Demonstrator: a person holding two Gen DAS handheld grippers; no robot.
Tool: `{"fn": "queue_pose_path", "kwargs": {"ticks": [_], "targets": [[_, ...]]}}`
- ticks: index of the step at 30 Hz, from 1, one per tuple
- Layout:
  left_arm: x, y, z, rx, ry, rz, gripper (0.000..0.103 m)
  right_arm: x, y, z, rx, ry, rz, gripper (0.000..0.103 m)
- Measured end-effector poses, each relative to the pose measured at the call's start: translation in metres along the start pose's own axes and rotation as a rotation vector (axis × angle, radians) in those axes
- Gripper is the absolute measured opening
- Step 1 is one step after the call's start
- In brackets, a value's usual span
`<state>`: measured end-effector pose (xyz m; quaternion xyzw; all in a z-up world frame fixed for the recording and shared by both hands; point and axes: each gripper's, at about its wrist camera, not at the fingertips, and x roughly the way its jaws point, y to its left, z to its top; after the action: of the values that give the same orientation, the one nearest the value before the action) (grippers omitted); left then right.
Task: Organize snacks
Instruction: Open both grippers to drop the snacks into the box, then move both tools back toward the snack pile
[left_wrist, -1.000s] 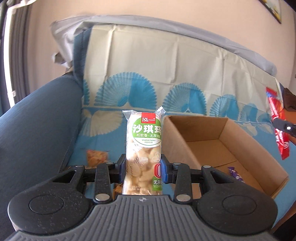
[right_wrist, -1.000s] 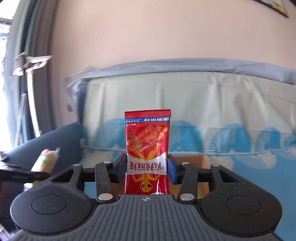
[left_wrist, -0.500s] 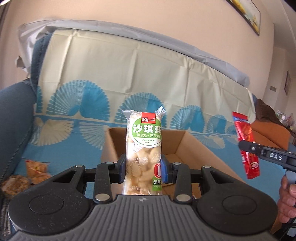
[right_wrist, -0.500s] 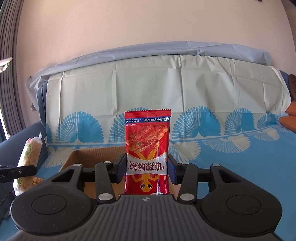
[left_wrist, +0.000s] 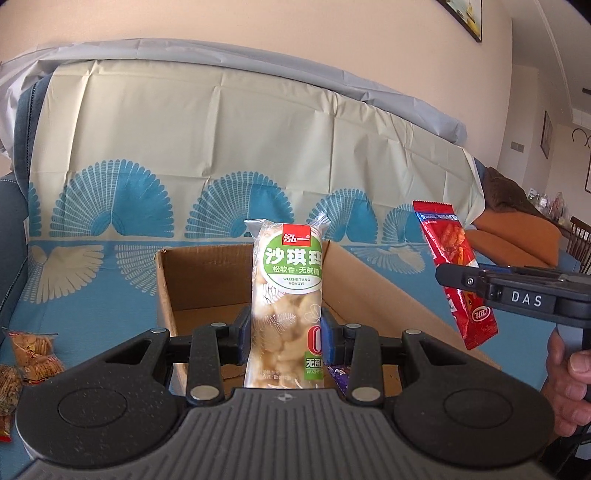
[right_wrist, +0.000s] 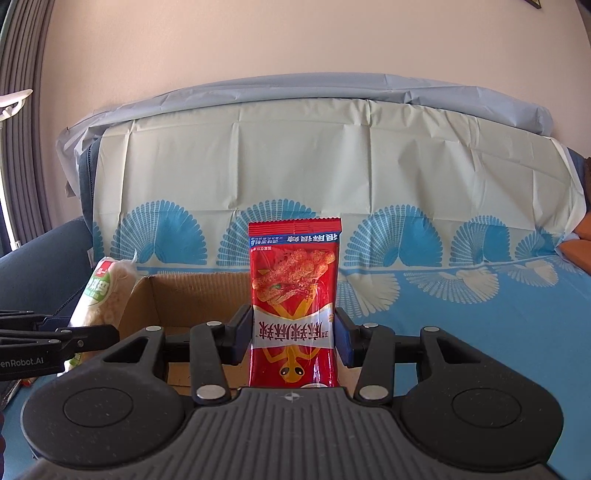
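My left gripper (left_wrist: 285, 334) is shut on a clear snack pack with a green label (left_wrist: 286, 295), held upright in front of an open cardboard box (left_wrist: 207, 273). My right gripper (right_wrist: 293, 334) is shut on a red snack packet (right_wrist: 293, 295), also upright, before the same cardboard box (right_wrist: 192, 291). In the left wrist view the red packet (left_wrist: 448, 258) hangs at the right, over the box's right side, with the right gripper's black body beside it. The green-label pack (right_wrist: 105, 291) shows at the left of the right wrist view.
The box sits on a sofa seat under a blue and cream fan-patterned cover (left_wrist: 110, 288). Several loose snack packets (left_wrist: 31, 354) lie on the seat at the left. A purple wrapper (left_wrist: 338, 374) lies inside the box. A person's hand (left_wrist: 570, 384) grips the right tool.
Both views have swung to the right, so the box now sits straight ahead of each gripper. The red packet has come closer to the box's right side. Both grips are unchanged.
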<state>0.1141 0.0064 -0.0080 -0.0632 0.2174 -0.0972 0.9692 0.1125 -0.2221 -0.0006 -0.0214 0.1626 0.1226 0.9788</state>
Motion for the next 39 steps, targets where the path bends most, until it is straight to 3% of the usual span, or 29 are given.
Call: {"fn": "queue_pose_path", "kwargs": {"ticks": [13,15,17,25,30,33,36,39], "targets": [[-0.002,0.003,0.0,-0.024,0.008,-0.012,0.04,0.001,0.01,-0.001,-0.037,0.006,0.018,0.05],[0.0,0.003,0.0,-0.026,0.021,-0.013,0.058,0.003,0.011,-0.002,-0.048,0.016,0.02,0.062],[-0.002,0.002,0.0,-0.014,0.008,0.001,0.061,0.003,0.014,-0.002,-0.062,0.011,0.008,0.071],[-0.014,0.011,0.001,-0.004,-0.064,0.045,0.058,0.008,0.021,-0.001,-0.063,0.018,-0.013,0.072],[-0.025,0.03,0.002,-0.024,-0.07,0.084,0.045,0.008,0.032,-0.001,-0.074,0.006,-0.018,0.071],[-0.036,0.047,0.004,-0.055,-0.057,0.095,0.038,0.007,0.042,-0.001,-0.081,-0.003,-0.004,0.067],[-0.052,0.067,0.005,-0.086,-0.038,0.115,0.029,0.006,0.054,0.0,-0.076,-0.011,0.026,0.05],[-0.064,0.09,0.007,-0.109,0.003,0.14,0.029,0.004,0.069,0.002,-0.065,-0.019,0.069,0.039]]}}
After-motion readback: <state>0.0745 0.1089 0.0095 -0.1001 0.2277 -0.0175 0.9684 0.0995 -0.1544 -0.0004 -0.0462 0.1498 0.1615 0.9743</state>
